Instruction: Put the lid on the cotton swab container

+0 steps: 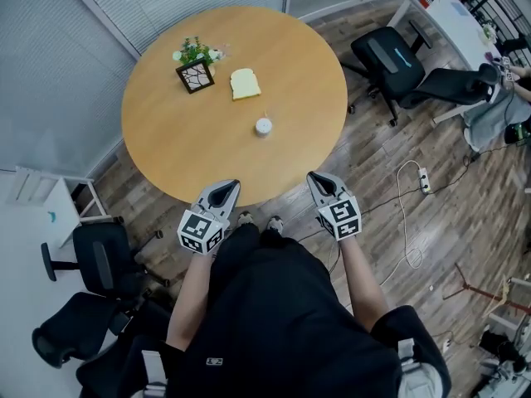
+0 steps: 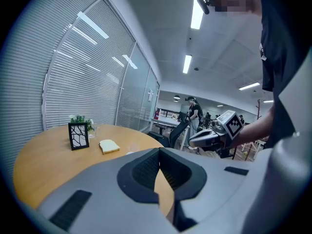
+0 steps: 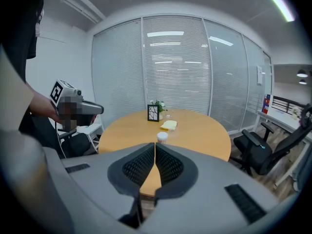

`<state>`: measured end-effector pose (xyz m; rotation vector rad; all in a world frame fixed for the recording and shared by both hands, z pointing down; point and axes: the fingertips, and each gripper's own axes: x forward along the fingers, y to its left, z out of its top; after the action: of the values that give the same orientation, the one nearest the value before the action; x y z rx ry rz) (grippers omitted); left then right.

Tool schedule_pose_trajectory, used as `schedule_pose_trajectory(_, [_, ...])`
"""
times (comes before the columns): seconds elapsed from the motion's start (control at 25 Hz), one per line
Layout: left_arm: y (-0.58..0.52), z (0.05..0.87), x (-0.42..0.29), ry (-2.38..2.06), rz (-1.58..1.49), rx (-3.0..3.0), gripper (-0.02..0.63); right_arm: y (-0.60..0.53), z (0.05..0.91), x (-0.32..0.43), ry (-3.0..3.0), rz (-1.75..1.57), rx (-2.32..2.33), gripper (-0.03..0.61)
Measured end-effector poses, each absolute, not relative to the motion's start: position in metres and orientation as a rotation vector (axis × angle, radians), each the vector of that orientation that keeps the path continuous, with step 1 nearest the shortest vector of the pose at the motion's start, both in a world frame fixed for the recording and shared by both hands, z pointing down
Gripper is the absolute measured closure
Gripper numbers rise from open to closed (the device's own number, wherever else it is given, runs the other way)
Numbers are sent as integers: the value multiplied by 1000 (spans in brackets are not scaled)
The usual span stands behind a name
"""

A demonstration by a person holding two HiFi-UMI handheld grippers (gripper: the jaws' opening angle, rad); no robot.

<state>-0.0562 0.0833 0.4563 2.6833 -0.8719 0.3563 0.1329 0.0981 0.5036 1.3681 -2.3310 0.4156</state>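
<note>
Cotton swab container [image 1: 263, 126]: mid table [image 1: 166, 148], untouched; lid not made out. Yellow pad [image 1: 245, 83], framed plant [image 1: 196, 71]: beyond container. My L hand-held gripper [image 1: 230, 186] and R hand-held gripper [image 1: 316, 177]: jaws together, empty, well short of container. Task unstarted, I judge.

Tan wooden table [image 1: 166, 139], white swab container [image 1: 263, 126], pale yellow slice [image 1: 245, 83]
</note>
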Motion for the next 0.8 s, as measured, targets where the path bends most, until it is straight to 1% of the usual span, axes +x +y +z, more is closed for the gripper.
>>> schedule_pose_trajectory(0.28, [55, 467, -61, -826, 355, 2666, 606, 70, 508, 122, -2317, 424, 1368, 572])
schedule_pose_trajectory(0.8, [11, 497, -51, -590, 383, 2656, 606, 22, 524, 94, -2238, 477, 1410, 572])
